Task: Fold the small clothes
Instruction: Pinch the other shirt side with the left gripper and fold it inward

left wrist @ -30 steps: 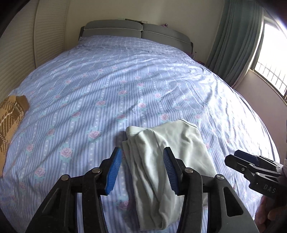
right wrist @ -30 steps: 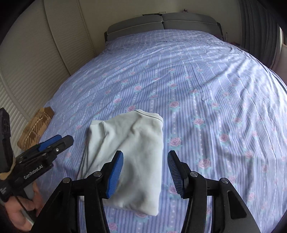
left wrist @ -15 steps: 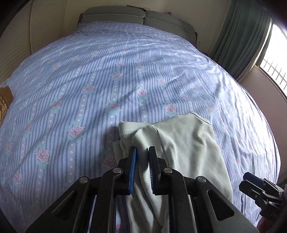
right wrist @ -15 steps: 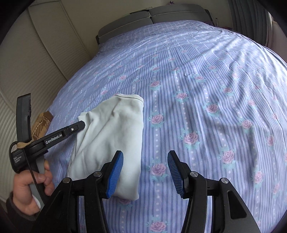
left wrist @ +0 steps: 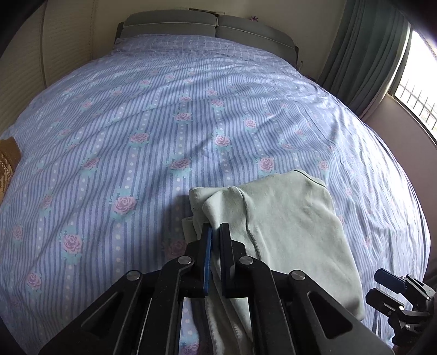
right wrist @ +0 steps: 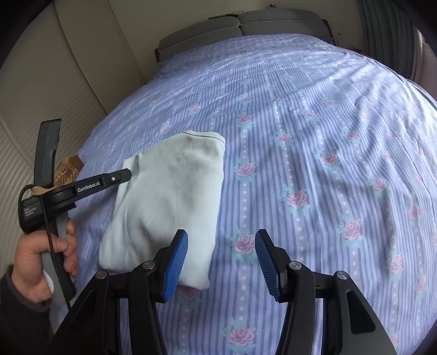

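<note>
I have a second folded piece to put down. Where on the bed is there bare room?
The striped bedsheet lies bare from the pale green garment up to the grey headboard, and all along the garment's window side. It is crowded at the near edge, where both hand-held grippers work, and a brown patterned item lies by the wall-side edge.

L tongs (left wrist: 215, 232) clamped shut; R tongs (right wrist: 221, 247) agape, angled down.

My left gripper (left wrist: 215, 232): black linkage arms, silver pivot screws, blue ribbed pads | white "GenRobot.AI" lettering, black cable, lower left of right view | dark grey sleeve (right wrist: 16, 308) | right gripper (right wrist: 221, 262): same build
</note>
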`<state>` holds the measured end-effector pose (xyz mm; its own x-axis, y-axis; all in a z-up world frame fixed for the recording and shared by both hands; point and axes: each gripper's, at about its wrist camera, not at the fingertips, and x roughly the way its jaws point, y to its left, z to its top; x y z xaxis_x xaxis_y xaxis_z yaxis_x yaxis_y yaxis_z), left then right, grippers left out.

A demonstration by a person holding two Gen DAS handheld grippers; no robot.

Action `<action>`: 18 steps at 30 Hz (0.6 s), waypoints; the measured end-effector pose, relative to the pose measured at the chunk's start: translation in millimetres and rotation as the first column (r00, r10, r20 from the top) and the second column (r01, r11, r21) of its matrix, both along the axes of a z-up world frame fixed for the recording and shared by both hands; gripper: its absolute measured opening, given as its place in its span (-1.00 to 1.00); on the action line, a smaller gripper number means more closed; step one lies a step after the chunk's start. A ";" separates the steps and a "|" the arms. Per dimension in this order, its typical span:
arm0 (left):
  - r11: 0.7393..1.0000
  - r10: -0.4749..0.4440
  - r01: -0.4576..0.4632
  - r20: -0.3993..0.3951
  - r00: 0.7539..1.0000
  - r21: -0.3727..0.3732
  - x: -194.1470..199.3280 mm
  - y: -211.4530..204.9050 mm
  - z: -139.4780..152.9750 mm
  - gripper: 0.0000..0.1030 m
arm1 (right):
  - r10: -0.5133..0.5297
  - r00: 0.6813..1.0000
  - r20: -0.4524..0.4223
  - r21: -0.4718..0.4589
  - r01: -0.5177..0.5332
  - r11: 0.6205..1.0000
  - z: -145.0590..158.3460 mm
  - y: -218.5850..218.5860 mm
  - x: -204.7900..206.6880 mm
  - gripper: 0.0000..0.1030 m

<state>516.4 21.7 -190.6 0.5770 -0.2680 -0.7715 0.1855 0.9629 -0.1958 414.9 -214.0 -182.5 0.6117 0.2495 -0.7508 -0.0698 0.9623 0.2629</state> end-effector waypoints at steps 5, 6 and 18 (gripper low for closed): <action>0.998 -0.004 0.005 0.012 1.000 -0.055 -37.3 3.0 11.7 -0.41 | 0.036 0.999 0.026 -0.044 -0.035 0.998 5.7 7.9 -11.9 0.02; 0.998 -0.013 0.013 0.002 1.000 -0.065 -43.1 2.3 10.6 -0.41 | 0.040 0.999 0.029 -0.047 -0.038 0.998 6.3 8.5 -14.1 0.02; 0.998 0.005 -0.008 -0.048 0.999 -0.058 -42.2 1.0 -12.0 -0.79 | 0.016 1.000 -0.009 -0.037 -0.016 0.999 -2.0 2.1 -32.1 0.02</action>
<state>474.2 22.7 -202.5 0.5422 -0.3098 -0.7811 0.1683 0.9508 -0.2603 382.9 -211.9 -184.4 0.6016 0.2311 -0.7646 -0.0830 0.9701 0.2279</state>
